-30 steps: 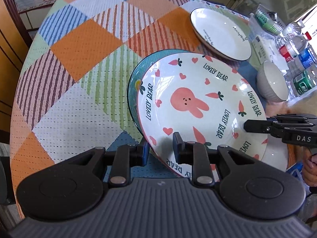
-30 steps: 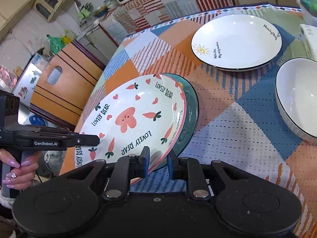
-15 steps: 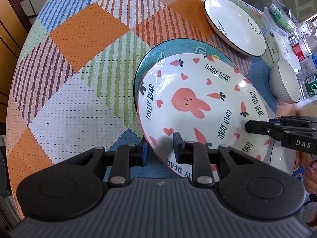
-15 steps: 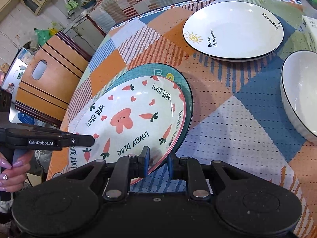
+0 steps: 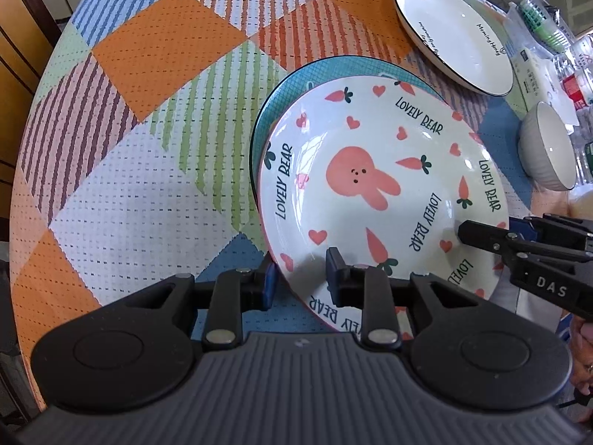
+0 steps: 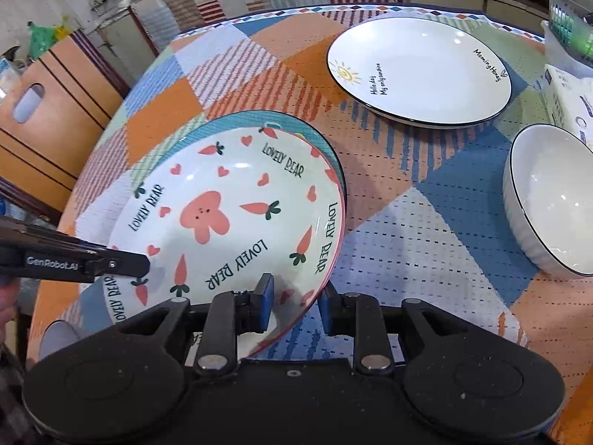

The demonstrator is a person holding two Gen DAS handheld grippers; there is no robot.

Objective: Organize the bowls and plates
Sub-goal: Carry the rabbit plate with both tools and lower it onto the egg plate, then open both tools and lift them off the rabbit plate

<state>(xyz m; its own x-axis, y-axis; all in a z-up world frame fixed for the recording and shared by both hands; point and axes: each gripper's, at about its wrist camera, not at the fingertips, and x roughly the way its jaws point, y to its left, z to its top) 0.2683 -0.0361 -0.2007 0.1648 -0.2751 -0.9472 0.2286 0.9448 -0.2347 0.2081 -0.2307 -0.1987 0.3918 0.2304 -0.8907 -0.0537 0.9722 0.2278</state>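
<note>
A white "Lovely Bear" plate (image 5: 374, 185) with a pink rabbit and carrots sits over a teal plate (image 5: 296, 85), offset toward me. My left gripper (image 5: 300, 278) is shut on its near rim; my right gripper (image 6: 294, 304) is shut on the opposite rim. The same plate (image 6: 222, 218) and teal plate (image 6: 296, 126) show in the right wrist view. Each gripper appears in the other's view, the right (image 5: 519, 248) and the left (image 6: 92, 263). A white plate with a black rim (image 6: 418, 70) and a white bowl (image 6: 552, 196) lie beyond.
The round table (image 5: 129, 148) has a patchwork cloth. Bottles and packets (image 5: 567, 85) crowd the far right edge in the left wrist view. A wooden chair (image 6: 48, 104) stands at the table's left side in the right wrist view. A tissue pack (image 6: 567, 92) lies beside the bowl.
Both grippers moved the bear plate forward and down over the teal plate; less of the teal plate shows now. Both grips stayed shut on the rim.
</note>
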